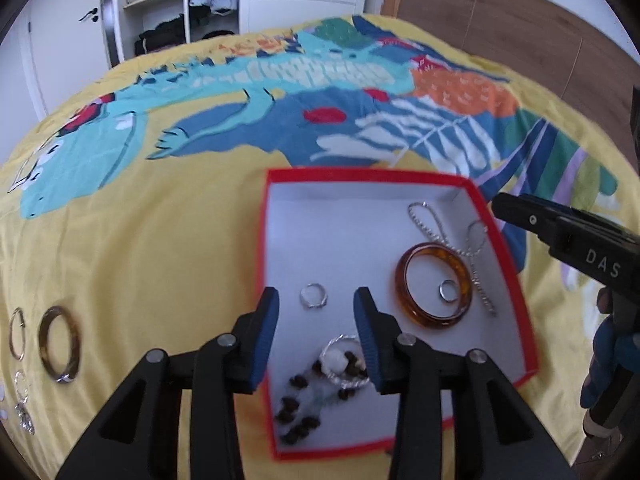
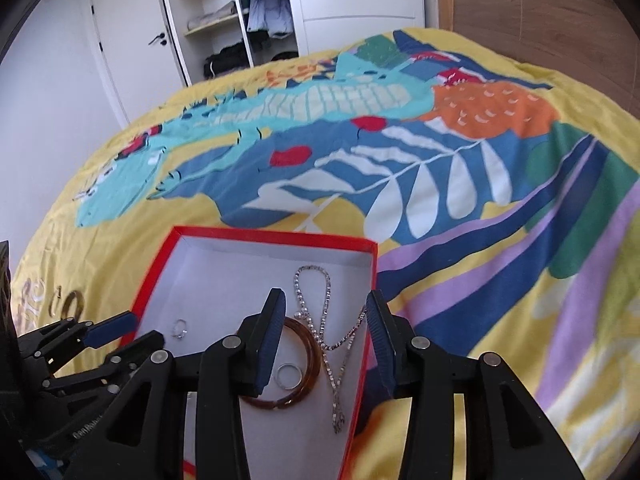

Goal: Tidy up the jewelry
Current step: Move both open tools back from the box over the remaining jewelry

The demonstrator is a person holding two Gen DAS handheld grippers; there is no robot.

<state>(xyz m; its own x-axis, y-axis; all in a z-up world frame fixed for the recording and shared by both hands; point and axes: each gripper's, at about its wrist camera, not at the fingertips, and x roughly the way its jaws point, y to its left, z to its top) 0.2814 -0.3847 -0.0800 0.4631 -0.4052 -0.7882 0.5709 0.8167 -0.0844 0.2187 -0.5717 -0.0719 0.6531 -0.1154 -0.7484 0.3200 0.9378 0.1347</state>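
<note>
A red box (image 1: 502, 240) with a white floor lies on the bedspread. In it are a small silver ring (image 1: 313, 301), an amber bangle (image 1: 434, 286) with a second silver ring (image 1: 449, 291) inside it, a silver chain (image 1: 430, 224), and a dark bead string with a silver hoop (image 1: 316, 396). My left gripper (image 1: 317, 300) hovers open over the box's near left part, above the small ring, with nothing between its pads. My right gripper (image 2: 325, 300) is open above the bangle (image 2: 312, 360) and chain (image 2: 326, 344), holding nothing.
Left of the box, a tortoiseshell bangle (image 1: 60, 344), a silver hoop (image 1: 17, 338) and a silver pendant (image 1: 24, 412) lie on the yellow patterned bedspread (image 1: 160, 220). An open wardrobe (image 1: 160, 0) and a wooden headboard (image 1: 500, 40) stand beyond the bed.
</note>
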